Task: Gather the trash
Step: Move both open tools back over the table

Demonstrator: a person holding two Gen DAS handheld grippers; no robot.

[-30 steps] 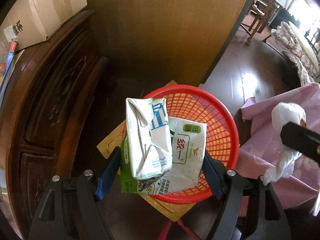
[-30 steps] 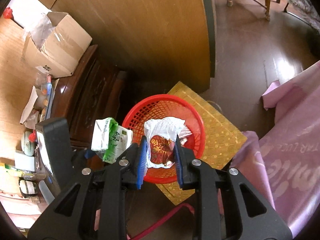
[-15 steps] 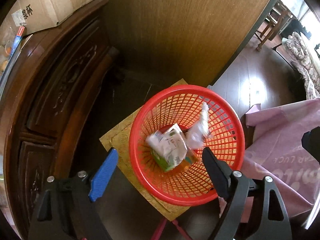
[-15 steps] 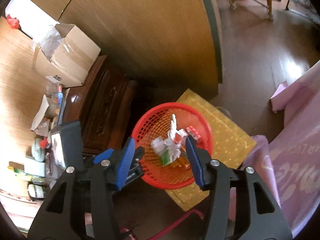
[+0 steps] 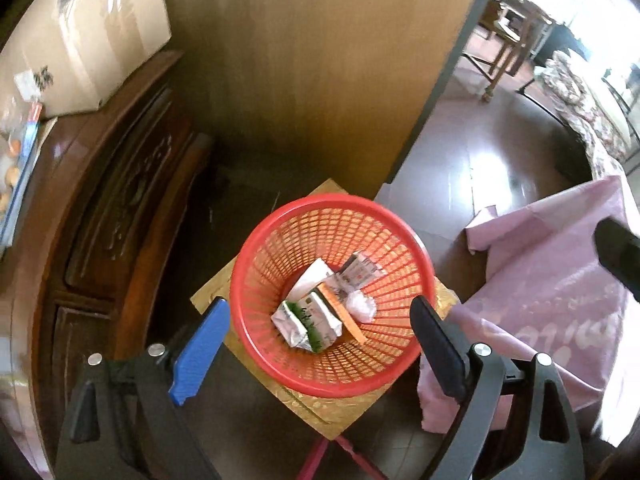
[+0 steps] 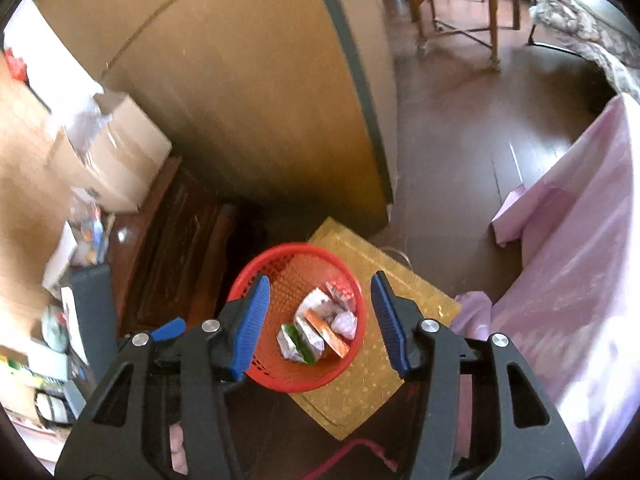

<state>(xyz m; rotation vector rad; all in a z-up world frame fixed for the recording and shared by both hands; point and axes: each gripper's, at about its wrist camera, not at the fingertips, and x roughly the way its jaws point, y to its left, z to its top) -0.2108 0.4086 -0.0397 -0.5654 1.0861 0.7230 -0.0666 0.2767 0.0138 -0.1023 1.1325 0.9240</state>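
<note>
A red mesh basket (image 5: 256, 344) stands on a yellow mat on the floor; it also shows in the right wrist view (image 6: 260, 372). Inside lie a crumpled green-and-white carton (image 5: 308, 322), an orange-edged box (image 5: 344, 316), a printed wrapper (image 5: 362, 272) and a white wad (image 5: 360, 306). The carton (image 6: 298, 340) and the wrapper (image 6: 340, 292) also show in the right wrist view. My left gripper (image 5: 320, 356) is open and empty above the basket's near rim. My right gripper (image 6: 320, 320) is open and empty, higher above the basket.
A dark carved wooden cabinet (image 5: 100, 220) stands left of the basket with a cardboard box (image 5: 80, 40) on top. A wooden partition (image 5: 320, 60) rises behind. A pink cloth (image 5: 560, 300) hangs at the right. Wooden chairs (image 6: 460, 0) stand across the dark floor.
Both grippers let go: the carton fell from the left and the white wrapper bundle from the right into the basket. Both jaws opened wide and both grippers rose away.
</note>
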